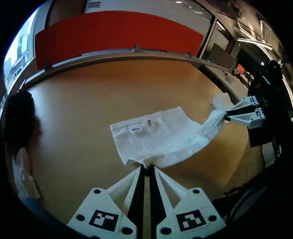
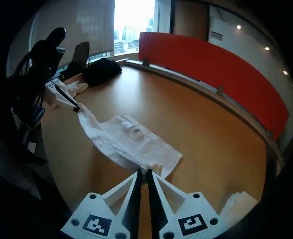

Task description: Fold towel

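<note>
Over the wooden surface (image 1: pixel 86 103), fingers (image 1: pixel 140 187) of our left gripper (image 1: pixel 148 167) and right gripper (image 2: pixel 143 172) each pinched a towel (image 1: pixel 162 135) corner thinly, so we risked one slipping mid-fold.

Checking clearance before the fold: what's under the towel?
The wooden table; the towel lies mostly flat on it, two corners pinched by the left tongs and right tongs. Anything beneath the flat cloth is covered; no bulge shows.
</note>
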